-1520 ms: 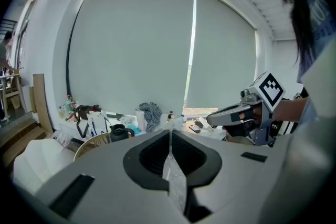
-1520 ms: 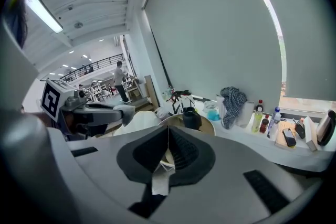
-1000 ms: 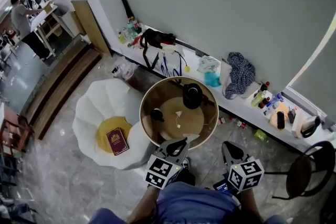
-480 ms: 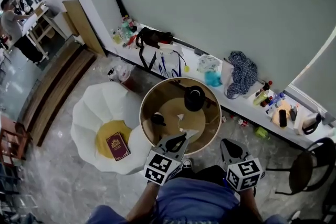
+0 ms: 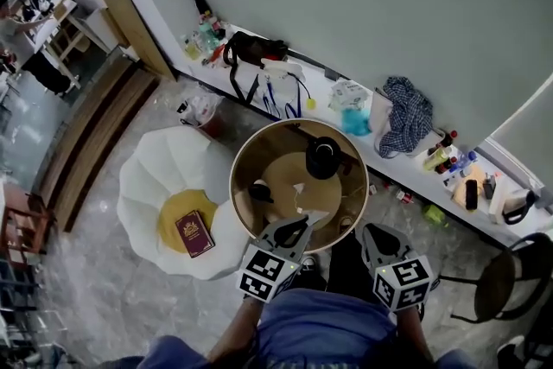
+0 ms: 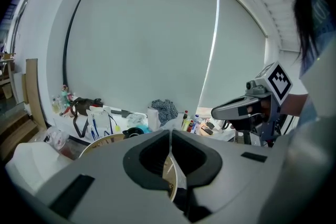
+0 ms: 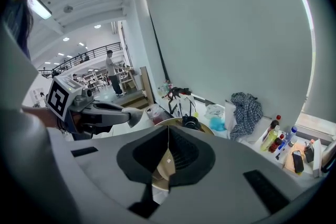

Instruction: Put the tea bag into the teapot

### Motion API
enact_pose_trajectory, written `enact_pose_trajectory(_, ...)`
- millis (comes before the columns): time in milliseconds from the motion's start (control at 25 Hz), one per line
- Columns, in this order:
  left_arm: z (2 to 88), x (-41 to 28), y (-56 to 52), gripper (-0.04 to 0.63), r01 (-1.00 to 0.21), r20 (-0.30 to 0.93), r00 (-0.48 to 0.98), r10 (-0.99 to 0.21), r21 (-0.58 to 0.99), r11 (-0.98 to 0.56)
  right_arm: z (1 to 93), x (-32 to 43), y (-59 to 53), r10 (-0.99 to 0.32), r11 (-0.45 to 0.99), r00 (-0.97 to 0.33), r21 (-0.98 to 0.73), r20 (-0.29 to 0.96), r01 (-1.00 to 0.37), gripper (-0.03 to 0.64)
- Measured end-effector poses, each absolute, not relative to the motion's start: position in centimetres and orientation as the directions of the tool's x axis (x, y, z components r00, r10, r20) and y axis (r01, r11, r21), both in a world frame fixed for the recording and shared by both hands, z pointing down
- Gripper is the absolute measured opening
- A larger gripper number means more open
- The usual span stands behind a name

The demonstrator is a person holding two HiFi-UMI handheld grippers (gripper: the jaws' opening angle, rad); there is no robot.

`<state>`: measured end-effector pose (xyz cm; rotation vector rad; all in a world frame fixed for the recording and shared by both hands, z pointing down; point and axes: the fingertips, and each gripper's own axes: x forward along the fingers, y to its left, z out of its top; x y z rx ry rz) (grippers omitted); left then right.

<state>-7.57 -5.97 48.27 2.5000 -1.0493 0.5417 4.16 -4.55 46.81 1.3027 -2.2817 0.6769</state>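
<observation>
left gripper (image 5: 297,227) and right gripper (image 5: 371,232) nearer the table (image 5: 234,186) than before, jaws together, empty; tea bag (image 5: 296,189) perhaps near teapot (image 5: 322,158)

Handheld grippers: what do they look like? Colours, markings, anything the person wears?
The left gripper and right gripper match: light grey bodies with black linings inside the jaws. Each carries a cube printed with black-and-white square markers. The person wears blue clothing.

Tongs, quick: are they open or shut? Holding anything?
Left tongs: shut, holding nothing.
Right tongs: shut, holding nothing.
</observation>
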Motion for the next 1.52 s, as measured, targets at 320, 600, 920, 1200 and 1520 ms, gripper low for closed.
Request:
enact_pose_trajectory(320, 49.7, -5.9, -11.0, 0.025, -0.783, 0.521, 0.594, -0.613, 0.199, -0.59, 48.3, 5.0, -11.9, -0.596, 0.538, -0.54, -0.203, 0.594, -0.818, 0.018)
enact_pose_trajectory(600, 51.3, -4.7, -14.2, 0.025, -0.816, 0.566, 0.551, -0.613, 0.212, -0.538, 49.7, 5.1, -17.6, -0.53, 0.598, -0.6, -0.238, 0.599, -0.766, 0.018)
enact_pose_trajectory(920, 53.3, -5.2, -17.1, 0.025, -0.857, 0.595, 0.496, -0.632, 0.216, -0.468, 51.3, 4.7, -21.0, -0.466, 0.63, -0.635, -0.272, 0.616, -0.727, 0.018)
enact_pose_trajectory(1200, 55.2, -5.6, -20.8, 0.025, -0.868, 0.597, 0.484, -0.639, 0.236, -0.437, 51.9, 5.1, -23.5, -0.447, 0.632, -0.637, -0.282, 0.628, -0.721, 0.018)
enact_pose_trajectory(1520, 59.9, -3.9, -25.2, 0.025, -0.843, 0.609, 0.519, -0.599, 0.249, -0.477, 53.1, 5.1, -25.0, -0.425, 0.629, -0.635, -0.294, 0.645, -0.719, 0.018)
